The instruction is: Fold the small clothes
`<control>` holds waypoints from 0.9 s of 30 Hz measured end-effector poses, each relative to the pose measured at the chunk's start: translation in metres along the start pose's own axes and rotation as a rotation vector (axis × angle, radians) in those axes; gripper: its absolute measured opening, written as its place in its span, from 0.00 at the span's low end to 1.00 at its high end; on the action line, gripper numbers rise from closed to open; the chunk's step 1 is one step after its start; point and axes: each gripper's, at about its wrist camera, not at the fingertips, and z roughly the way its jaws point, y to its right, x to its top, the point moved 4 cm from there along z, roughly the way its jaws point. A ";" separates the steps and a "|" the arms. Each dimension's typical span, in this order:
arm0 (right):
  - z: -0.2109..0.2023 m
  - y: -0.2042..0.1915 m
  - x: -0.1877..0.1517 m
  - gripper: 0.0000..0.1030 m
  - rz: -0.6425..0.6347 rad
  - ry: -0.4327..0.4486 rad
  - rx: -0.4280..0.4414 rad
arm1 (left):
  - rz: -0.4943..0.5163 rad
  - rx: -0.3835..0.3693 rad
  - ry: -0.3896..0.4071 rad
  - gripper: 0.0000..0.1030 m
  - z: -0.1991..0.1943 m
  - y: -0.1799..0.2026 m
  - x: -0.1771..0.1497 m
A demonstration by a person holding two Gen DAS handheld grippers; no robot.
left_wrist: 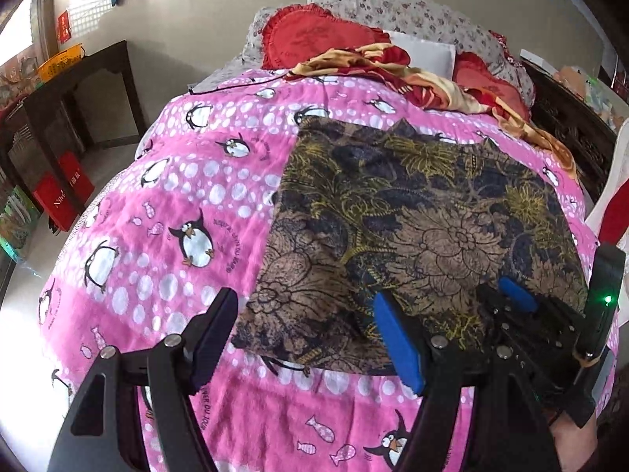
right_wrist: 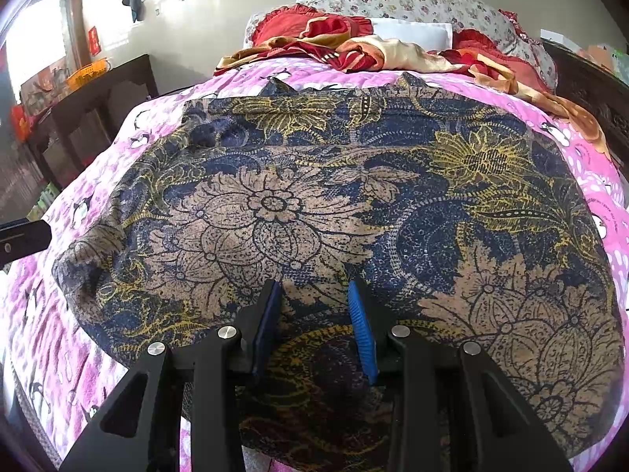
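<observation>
On the bed, over the pink penguin quilt, the left tool hangs wide open and empty at the cloth's near-left corner, one finger over quilt, the other over the hem. Rightward, the cloth lies flat, its long axis running left to right across the bed, collar points at the far edge. The right tool sits over the near hem around its middle, partly open, fabric between its fingers but not pinched. I judge the right nearer to a grip; the fold should carry that hem away.
</observation>
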 end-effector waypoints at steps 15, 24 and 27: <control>0.001 -0.012 0.006 0.30 0.121 -0.117 -0.229 | -0.011 -0.001 -0.084 0.73 0.010 -0.014 -0.054; 0.002 -0.012 0.006 0.31 0.124 -0.110 -0.236 | -0.048 -0.046 -0.141 0.73 0.021 -0.016 -0.072; 0.003 -0.012 0.006 0.31 0.122 -0.108 -0.235 | -0.085 -0.116 -0.138 0.73 0.022 -0.017 -0.071</control>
